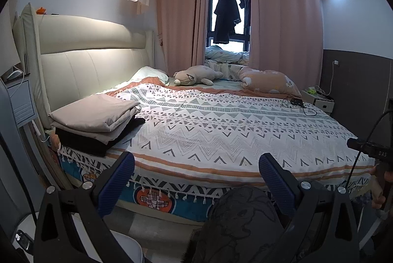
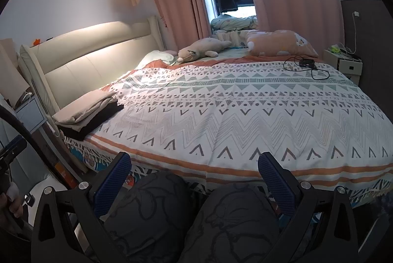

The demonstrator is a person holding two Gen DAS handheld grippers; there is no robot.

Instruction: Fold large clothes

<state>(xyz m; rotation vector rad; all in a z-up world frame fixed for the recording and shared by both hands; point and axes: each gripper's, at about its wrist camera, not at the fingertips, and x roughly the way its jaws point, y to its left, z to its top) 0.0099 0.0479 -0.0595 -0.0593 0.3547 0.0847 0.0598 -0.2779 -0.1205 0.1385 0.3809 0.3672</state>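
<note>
A: Left wrist view: left gripper [image 1: 196,174] gapes, empty. The right gripper [image 2: 194,172]?

B: Spread wide, empty too. Folded clothes [image 1: 98,120] sit stacked at the bed's [image 1: 221,130] near-left corner, by the headboard.

A: Probably soft, floppy; pinch hems or corners.

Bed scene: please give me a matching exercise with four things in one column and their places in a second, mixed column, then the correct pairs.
Things
1. folded clothes stack
2. plush toy
3. black cable
4. dark coat

Places
A. hanging at the window between the curtains
B. lying at the far end of the bed, left of the pink pillow
C. on the near left corner of the bed, next to the headboard
D. on the patterned bedspread, near the right edge of the bed

Pairs: 1-C, 2-B, 3-D, 4-A
</note>
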